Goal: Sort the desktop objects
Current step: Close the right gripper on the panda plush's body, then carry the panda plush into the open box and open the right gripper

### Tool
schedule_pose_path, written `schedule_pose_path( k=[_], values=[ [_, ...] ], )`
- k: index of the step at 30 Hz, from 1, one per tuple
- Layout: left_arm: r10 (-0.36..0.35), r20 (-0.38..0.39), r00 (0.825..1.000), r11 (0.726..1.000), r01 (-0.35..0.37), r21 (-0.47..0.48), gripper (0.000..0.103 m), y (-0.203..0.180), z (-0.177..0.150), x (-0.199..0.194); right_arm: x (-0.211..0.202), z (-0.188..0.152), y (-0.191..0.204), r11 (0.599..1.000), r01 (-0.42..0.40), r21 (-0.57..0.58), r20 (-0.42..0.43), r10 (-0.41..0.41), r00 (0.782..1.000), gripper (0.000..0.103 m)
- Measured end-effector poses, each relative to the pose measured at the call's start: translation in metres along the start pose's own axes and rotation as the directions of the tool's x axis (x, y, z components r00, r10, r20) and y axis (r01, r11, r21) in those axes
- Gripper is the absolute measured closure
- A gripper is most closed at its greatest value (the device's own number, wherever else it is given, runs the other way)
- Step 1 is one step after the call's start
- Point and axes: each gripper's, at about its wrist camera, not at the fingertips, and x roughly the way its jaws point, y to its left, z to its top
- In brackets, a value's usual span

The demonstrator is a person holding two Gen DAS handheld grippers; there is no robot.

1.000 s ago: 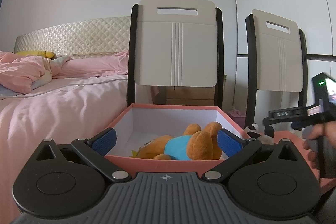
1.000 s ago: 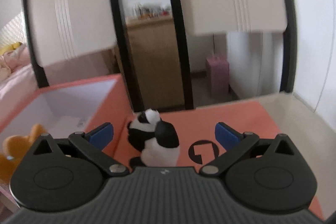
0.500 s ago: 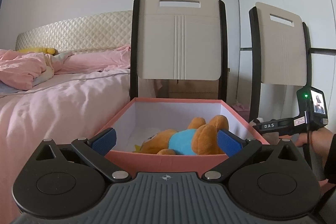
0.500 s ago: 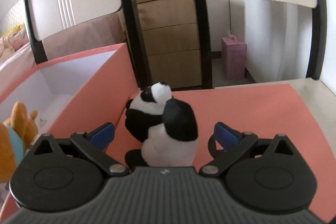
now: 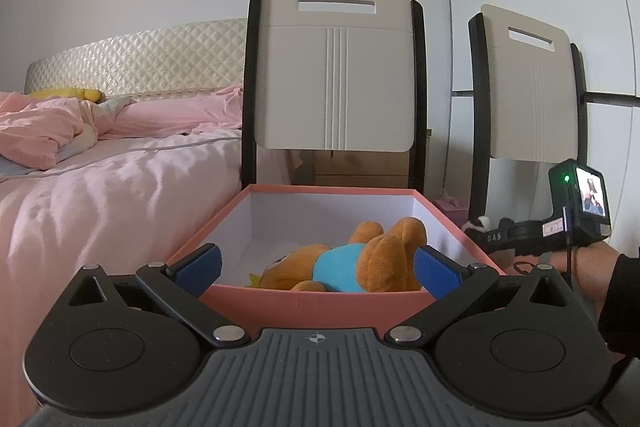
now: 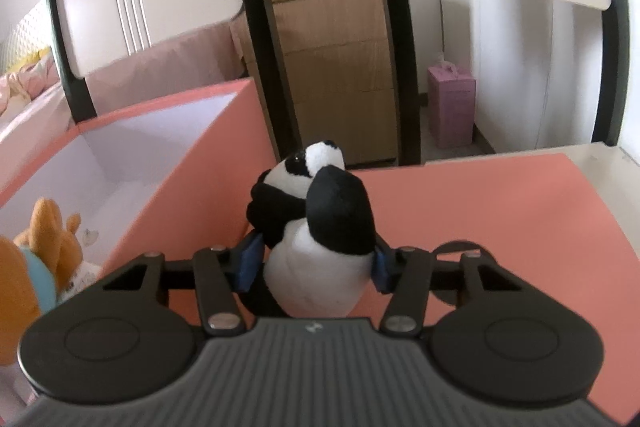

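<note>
The right gripper [image 6: 314,263] is clamped on the upright black-and-white plush panda [image 6: 316,223], just right of the open pink cardboard box [image 6: 200,179]; left gripper [image 5: 318,267] spread apart at the box's near wall

**The count, kind by kind**

Plush toys — two: one panda [image 6: 316,227], one orange bear in a blue shirt [image 5: 348,263]. One pink box [image 5: 320,301], open-topped, and one flat pink lid [image 6: 500,211] beside it. Tools — two: the left tool [image 5: 318,269] and the right tool [image 6: 314,263]. Chairs — two [image 5: 336,67] [image 5: 532,91]. One bed [image 5: 100,167], one wooden dresser [image 6: 336,59], one small pink carton [image 6: 452,107] on the floor.
</note>
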Motion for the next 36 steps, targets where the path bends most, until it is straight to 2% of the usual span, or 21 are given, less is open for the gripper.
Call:
schedule_pose_path(
  k=[10, 16, 20, 23, 28, 36],
  values=[
    [-0.003, 0.003, 1.000, 1.000, 0.003, 0.008, 0.000, -0.003, -0.001, -0.001, -0.026, 0.028, 0.019, 0.999, -0.012, -0.043, 0.136, 0.017, 0.991, 0.048],
    [0.000, 0.008, 1.000, 1.000, 0.000, 0.005, 0.000, -0.003, -0.002, -0.001, -0.045, 0.055, 0.042, 0.989, -0.061, -0.131, 0.213, 0.088, 0.973, 0.048],
    [-0.002, 0.007, 1.000, 1.000, 0.002, 0.010, 0.000, -0.005, -0.002, -0.001, -0.044, 0.066, 0.059, 0.977, -0.120, -0.177, 0.221, 0.158, 0.962, 0.048],
    [0.000, 0.007, 1.000, 1.000, 0.000, 0.011, 0.000, -0.006, -0.002, -0.001, -0.039, 0.069, 0.067, 0.967, -0.144, -0.210, 0.209, 0.188, 0.960, 0.048],
    [0.008, 0.000, 1.000, 1.000, -0.008, 0.005, 0.000, -0.004, -0.002, 0.001, -0.019, 0.071, 0.079, 0.951, -0.203, -0.232, 0.126, 0.237, 0.963, 0.048],
    [0.012, -0.008, 1.000, 1.000, -0.012, -0.011, 0.000, 0.001, -0.001, 0.003, 0.018, 0.066, 0.107, 0.932, -0.223, -0.286, -0.013, 0.229, 0.973, 0.048]
  ],
)
